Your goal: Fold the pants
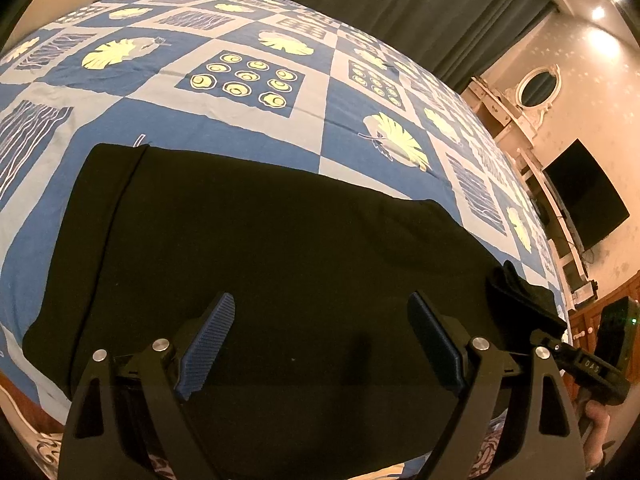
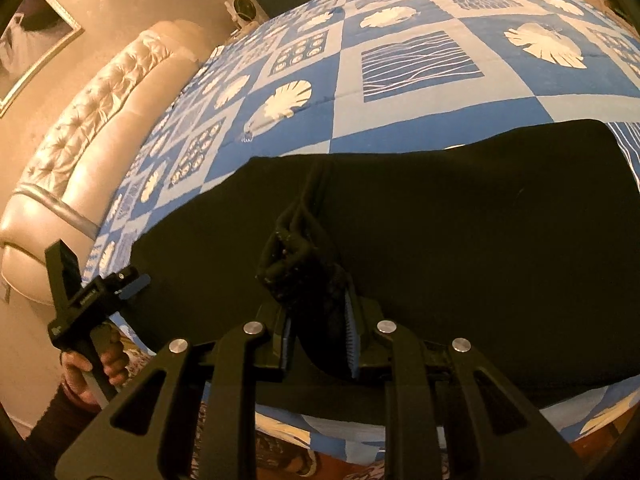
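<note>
Black pants (image 1: 260, 240) lie flat across the near edge of a bed with a blue patterned sheet (image 1: 240, 128). My left gripper (image 1: 320, 340) is open and empty, hovering just above the pants near their front edge. My right gripper (image 2: 318, 340) is shut on a bunched fold of the pants (image 2: 460, 220), lifting it a little off the bed. The right gripper (image 1: 560, 344) also shows at the right edge of the left wrist view, with black cloth in it. The left gripper (image 2: 96, 296) shows at the left in the right wrist view, held by a hand.
A padded cream headboard (image 2: 80, 128) stands at the bed's left end. A dark curtain (image 1: 420, 12), a white dresser with an oval mirror (image 1: 532, 92) and a wall TV (image 1: 584, 196) lie beyond the bed. A patterned floor (image 2: 280, 460) shows below the bed's edge.
</note>
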`<state>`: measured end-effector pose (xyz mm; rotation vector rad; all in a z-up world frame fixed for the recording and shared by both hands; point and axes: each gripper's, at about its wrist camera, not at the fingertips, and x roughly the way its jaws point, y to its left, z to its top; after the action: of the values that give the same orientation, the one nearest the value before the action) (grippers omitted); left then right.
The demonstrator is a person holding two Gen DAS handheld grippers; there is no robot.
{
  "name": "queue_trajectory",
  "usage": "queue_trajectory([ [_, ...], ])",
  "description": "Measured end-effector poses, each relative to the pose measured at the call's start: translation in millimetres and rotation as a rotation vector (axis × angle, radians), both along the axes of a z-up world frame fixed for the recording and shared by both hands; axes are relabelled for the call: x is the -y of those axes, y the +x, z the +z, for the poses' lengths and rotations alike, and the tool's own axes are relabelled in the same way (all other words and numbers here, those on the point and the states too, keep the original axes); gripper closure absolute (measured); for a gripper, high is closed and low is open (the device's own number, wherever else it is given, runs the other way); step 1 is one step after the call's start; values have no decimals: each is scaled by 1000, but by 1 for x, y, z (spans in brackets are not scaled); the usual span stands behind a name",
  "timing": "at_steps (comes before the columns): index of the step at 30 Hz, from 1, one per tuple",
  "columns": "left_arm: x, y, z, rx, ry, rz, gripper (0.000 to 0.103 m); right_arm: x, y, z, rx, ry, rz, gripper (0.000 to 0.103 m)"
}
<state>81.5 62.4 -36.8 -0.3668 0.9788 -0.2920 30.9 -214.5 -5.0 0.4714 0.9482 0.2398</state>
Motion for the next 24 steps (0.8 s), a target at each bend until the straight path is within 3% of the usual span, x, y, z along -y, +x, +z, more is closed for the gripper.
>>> queue_trajectory([
  [16,2,-1,0,12,21,-16,15,-32,4,-4,-14,-165,43,79],
  [24,3,0,-1,15,26,-21,15,-40,5,-7,-15,-197,59,74],
])
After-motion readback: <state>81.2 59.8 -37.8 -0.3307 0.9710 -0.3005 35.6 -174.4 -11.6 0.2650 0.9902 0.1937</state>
